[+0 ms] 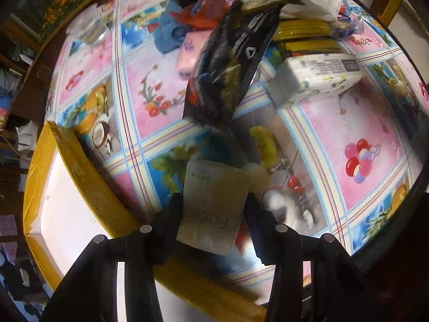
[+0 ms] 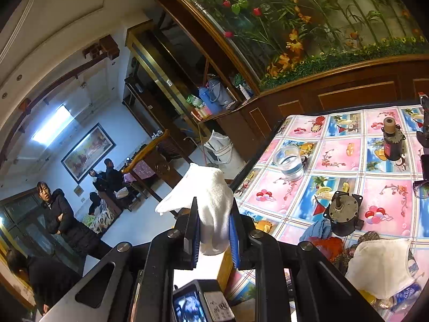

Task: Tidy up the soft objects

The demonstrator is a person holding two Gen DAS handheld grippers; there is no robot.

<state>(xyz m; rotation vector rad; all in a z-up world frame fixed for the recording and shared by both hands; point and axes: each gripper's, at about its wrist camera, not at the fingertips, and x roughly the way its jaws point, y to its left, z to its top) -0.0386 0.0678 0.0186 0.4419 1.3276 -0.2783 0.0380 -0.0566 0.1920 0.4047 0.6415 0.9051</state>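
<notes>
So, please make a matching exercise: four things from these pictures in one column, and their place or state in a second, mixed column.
Things:
1. white cloth
2. beige pack
3. glass
4. yellow box

Places or states:
A. stands upright on the table, with water in it
B. held off the table, pinched between the right gripper's pads
C. lies on the table between the left gripper's fingers
D. open, white inside, at the table's edge

Pairs: 1-B, 2-C, 3-A, 4-D
</notes>
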